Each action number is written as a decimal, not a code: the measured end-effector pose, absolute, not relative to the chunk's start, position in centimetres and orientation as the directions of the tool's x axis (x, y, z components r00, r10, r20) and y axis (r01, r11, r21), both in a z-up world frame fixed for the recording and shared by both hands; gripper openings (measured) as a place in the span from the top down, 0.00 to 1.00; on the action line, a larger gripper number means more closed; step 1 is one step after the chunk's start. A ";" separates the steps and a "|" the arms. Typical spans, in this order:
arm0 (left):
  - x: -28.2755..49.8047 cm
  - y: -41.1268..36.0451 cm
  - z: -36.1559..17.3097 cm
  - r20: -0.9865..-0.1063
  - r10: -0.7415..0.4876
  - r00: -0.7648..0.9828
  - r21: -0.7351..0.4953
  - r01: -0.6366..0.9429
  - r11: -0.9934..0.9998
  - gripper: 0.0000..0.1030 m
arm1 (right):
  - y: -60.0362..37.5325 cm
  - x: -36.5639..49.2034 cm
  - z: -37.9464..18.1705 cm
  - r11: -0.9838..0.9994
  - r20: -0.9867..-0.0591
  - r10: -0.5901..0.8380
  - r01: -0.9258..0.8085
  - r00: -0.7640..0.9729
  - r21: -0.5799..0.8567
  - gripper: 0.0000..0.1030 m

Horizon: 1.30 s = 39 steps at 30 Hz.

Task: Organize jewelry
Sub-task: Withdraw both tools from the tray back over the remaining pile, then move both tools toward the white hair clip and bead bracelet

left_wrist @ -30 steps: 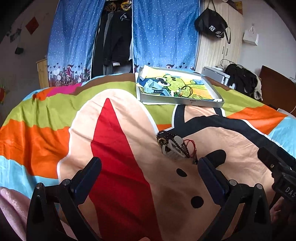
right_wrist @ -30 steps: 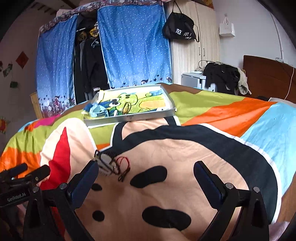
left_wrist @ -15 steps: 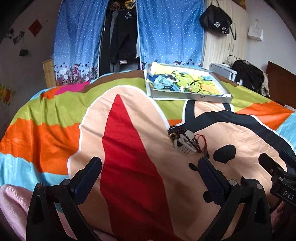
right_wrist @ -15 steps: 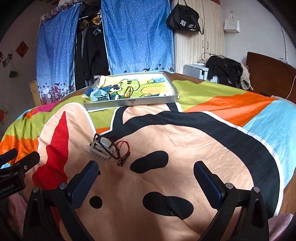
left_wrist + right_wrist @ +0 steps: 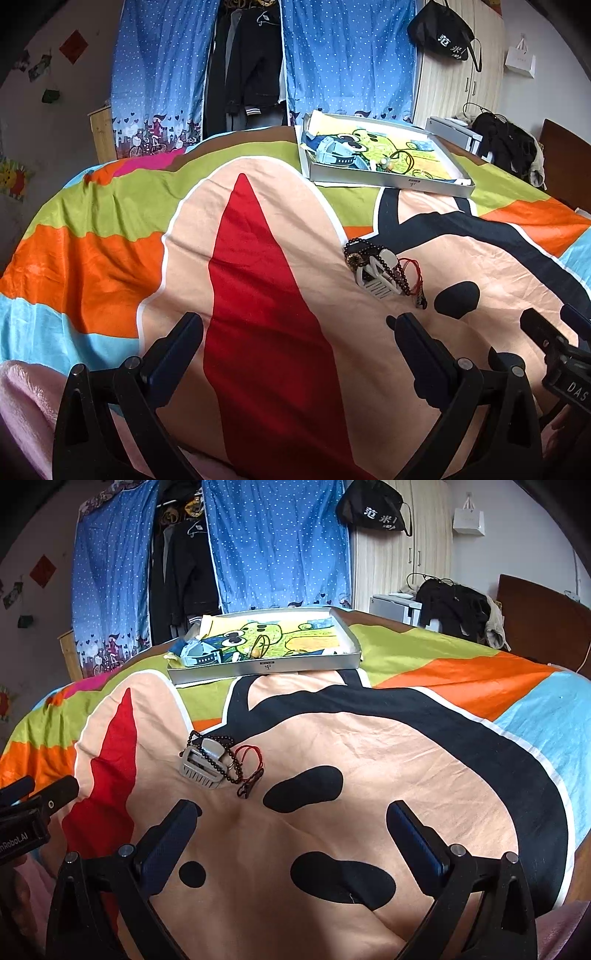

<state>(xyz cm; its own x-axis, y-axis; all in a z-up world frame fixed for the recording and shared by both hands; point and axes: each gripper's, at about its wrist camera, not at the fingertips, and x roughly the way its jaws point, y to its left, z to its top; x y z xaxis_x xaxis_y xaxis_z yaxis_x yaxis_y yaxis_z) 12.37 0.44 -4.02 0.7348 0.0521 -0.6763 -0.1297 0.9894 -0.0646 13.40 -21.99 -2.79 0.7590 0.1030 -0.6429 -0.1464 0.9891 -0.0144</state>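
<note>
bedspread (image 5: 369,746) bare between right gripper (image 5: 291,823) and jewelry pile (image 5: 218,760) | pile also lies ahead-right of left gripper (image 5: 299,339) | tray (image 5: 266,664) stands well beyond, at far edge

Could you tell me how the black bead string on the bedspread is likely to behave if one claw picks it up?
The bead string would probably sag limply, since it lies in loose curves. It is draped over the white hair clip beside the red cord, so it may drag those along. Its round beads could slip between the pads.
</note>
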 end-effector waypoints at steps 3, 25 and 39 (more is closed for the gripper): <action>12.5 0.4 -4.2 -0.682 0.055 0.729 -0.056 -0.128 0.990 0.01 | -22.4 13.5 -2.7 0.991 -0.646 0.103 -0.133 0.756 0.002 0.00; 17.1 1.3 -4.7 -0.807 -0.130 0.576 -0.160 -0.001 0.987 0.01 | -23.4 17.7 -1.4 0.948 -0.723 0.272 -0.304 0.635 0.090 0.00; 25.3 2.5 -8.5 -0.784 -0.402 0.474 -0.410 0.092 0.908 0.16 | -24.8 24.4 -5.1 0.904 -0.785 0.380 -0.376 0.490 0.203 0.17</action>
<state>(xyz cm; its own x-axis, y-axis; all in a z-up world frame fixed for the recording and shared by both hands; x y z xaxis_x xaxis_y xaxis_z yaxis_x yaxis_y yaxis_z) 25.29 2.49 -8.50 0.4741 -0.4017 -0.7835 0.0920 0.9076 -0.4096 24.45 -24.82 -5.11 0.4900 0.3795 -0.7848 -0.3757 0.9043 0.2028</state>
